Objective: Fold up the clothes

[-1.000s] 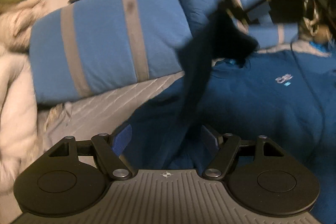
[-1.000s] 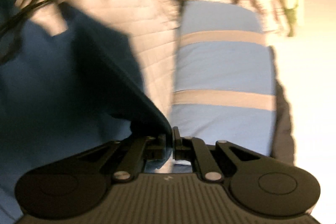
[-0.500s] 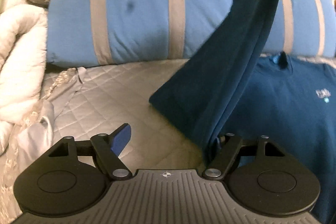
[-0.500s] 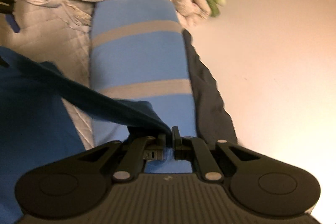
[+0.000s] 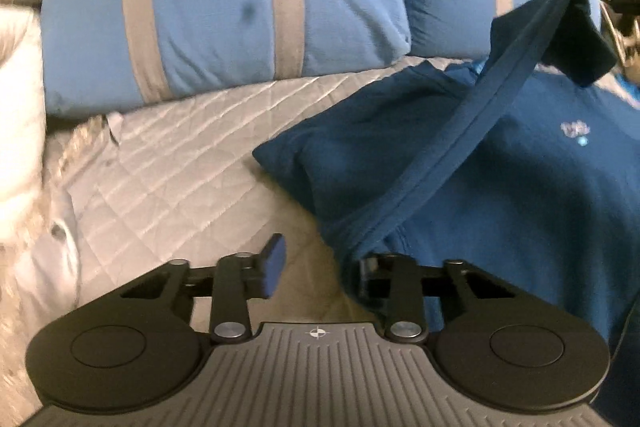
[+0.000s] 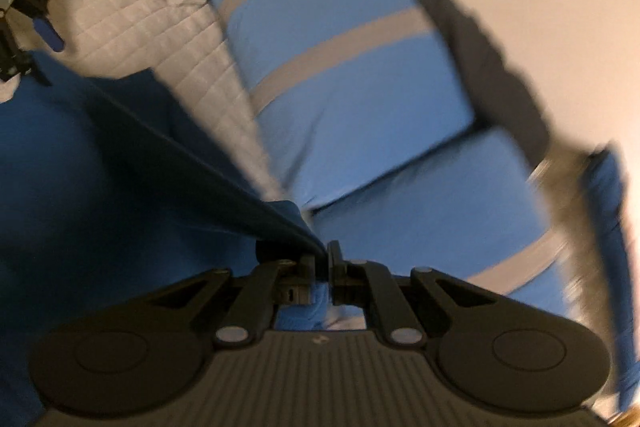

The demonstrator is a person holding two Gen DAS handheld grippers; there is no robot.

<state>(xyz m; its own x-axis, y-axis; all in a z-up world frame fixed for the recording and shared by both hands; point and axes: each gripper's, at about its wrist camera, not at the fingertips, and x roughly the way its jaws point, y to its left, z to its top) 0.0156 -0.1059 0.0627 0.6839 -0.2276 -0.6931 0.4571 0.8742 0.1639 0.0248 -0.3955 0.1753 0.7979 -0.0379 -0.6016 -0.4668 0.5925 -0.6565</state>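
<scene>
A navy sweater (image 5: 520, 195) lies flat on the grey quilt (image 5: 180, 155) below two blue pillows (image 5: 224, 7). Right gripper (image 6: 322, 259), clamped on the sleeve (image 5: 492, 115), holds it taut across the body. Left gripper (image 5: 320, 267), jaws just narrowed but still apart, nips no fabric.

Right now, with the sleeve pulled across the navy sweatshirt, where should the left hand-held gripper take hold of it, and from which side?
Grip the folded side edge of the sweatshirt where the taut sleeve leaves the body. Come from the bare quilt, low and sideways: that edge lies raised and doubled, facing the left hand-held gripper, whose jaws have just been closing but pinch nothing yet. The right hand-held gripper already holds the cuff end.
</scene>
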